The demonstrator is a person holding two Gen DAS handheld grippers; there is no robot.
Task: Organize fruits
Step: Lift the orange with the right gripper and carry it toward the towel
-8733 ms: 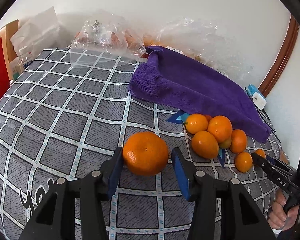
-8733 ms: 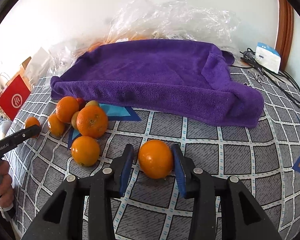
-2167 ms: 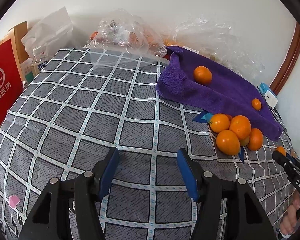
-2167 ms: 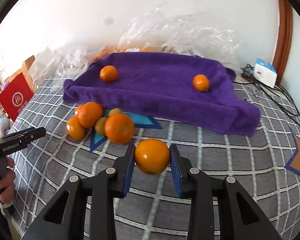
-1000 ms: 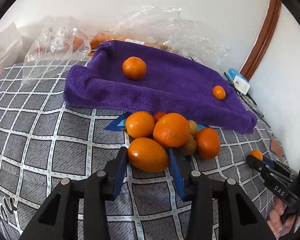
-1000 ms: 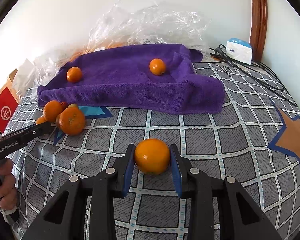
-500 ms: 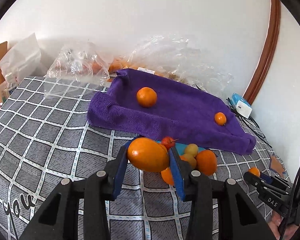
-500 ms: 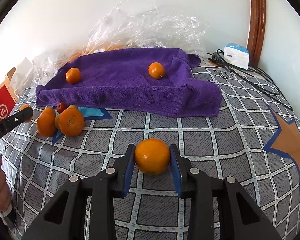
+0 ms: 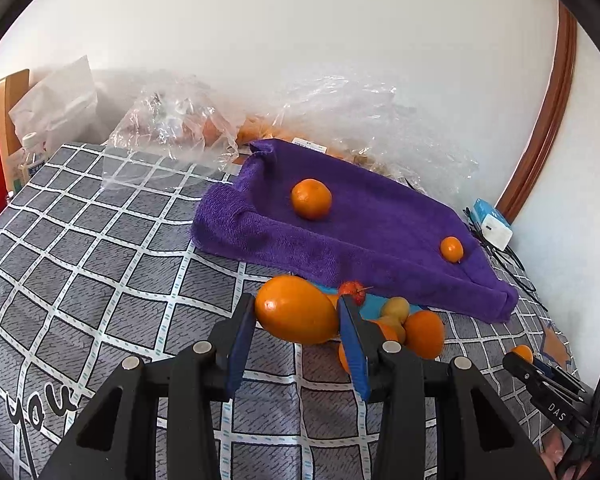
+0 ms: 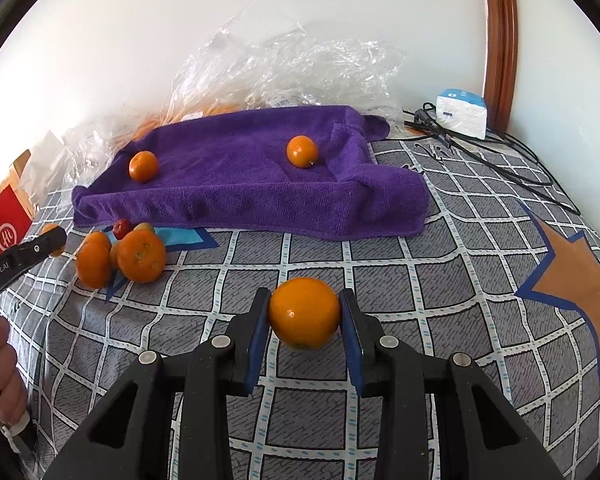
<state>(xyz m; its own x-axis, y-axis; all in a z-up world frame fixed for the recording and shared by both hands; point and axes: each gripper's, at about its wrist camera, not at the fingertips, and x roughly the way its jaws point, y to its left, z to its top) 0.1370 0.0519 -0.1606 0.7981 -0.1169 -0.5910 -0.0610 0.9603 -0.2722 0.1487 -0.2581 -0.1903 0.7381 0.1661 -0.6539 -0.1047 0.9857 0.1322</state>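
My left gripper [image 9: 298, 312] is shut on an oval orange [image 9: 296, 309] and holds it above the checked cloth, in front of the purple towel [image 9: 380, 228]. Two oranges lie on the towel, a larger one [image 9: 311, 198] at its left and a small one [image 9: 451, 249] at its right. My right gripper [image 10: 305, 314] is shut on a round orange [image 10: 304, 312], held low over the cloth in front of the towel [image 10: 240, 168]. A pile of oranges [image 10: 140, 255] with a small red fruit [image 10: 122, 228] lies left of it.
Crumpled clear plastic bags [image 9: 172, 128] lie behind the towel by the wall. A red paper bag [image 10: 2, 226] stands at the far left. A white charger box [image 10: 462, 118] and black cables [image 10: 500, 164] lie at the back right. The checked bed cover [image 9: 100, 260] spreads left.
My left gripper closed on the oval orange at the pile about a second ago and has lifted it up and back. My right gripper keeps its orange and has barely moved.
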